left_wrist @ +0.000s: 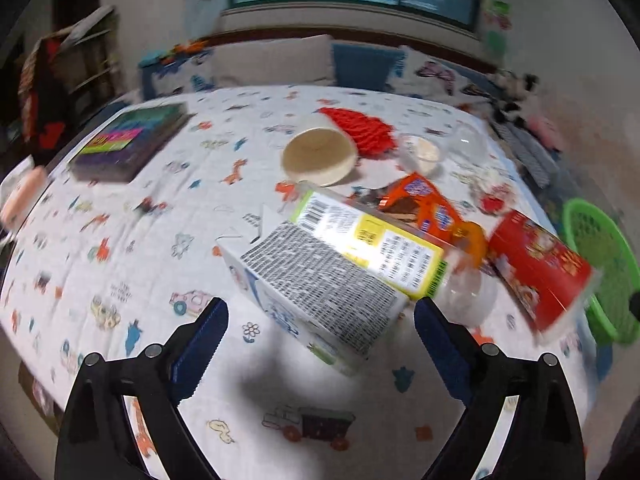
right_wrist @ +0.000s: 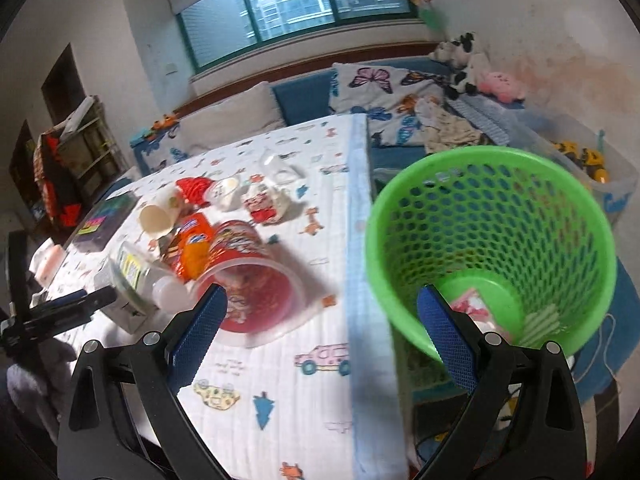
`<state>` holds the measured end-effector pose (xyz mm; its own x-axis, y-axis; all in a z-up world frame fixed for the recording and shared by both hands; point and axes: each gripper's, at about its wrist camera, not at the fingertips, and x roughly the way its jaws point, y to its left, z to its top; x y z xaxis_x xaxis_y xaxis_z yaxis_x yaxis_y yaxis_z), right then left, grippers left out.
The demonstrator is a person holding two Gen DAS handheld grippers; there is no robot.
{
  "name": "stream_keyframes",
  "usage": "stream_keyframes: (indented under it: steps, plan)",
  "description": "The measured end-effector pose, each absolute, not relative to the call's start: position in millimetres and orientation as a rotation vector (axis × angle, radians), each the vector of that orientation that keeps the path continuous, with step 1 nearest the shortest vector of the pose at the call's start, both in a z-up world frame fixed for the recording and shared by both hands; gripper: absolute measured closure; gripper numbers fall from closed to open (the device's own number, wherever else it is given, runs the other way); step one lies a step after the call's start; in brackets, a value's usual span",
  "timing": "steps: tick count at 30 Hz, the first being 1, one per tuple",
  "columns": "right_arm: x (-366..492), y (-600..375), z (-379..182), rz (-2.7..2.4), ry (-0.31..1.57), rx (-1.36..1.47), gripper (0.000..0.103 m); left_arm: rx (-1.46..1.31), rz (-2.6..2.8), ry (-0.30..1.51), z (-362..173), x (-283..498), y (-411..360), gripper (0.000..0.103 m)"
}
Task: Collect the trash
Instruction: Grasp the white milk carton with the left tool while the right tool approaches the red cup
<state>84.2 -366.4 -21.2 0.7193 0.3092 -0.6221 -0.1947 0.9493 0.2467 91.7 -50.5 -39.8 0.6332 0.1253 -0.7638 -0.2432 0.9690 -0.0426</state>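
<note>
On the table (left_wrist: pixel 120 264) a milk carton (left_wrist: pixel 320 300) lies between the spread, empty left gripper (left_wrist: pixel 320 328), while the right gripper (right_wrist: pixel 322 320), also spread and empty, hangs by the green basket (right_wrist: pixel 492 240).

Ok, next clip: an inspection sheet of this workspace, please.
Surface: patterned cloth over the table.
Job's things: white carton, clear bottle, orange wrapper, red tub, paper cup lying on the cloth; green basket beside the table, some trash inside.
Clutter: dark box.
Grippers: left gripper and right gripper open, fingers empty.
Cables: nothing seen.
Surroundings: window, cushions, plush toys.
</note>
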Motion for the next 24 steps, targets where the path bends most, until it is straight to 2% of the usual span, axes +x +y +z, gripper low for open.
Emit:
stream_keyframes:
  steps: [16,24]
  plan:
    - [98,-354,-38,0.342,0.738,0.158,0.008,-0.364,0.335,0.864,-29,104,-25,0.011]
    - [105,-348,-39,0.369,0.746,0.145,0.008,-0.578,0.388,0.974,-39,132,9,0.011]
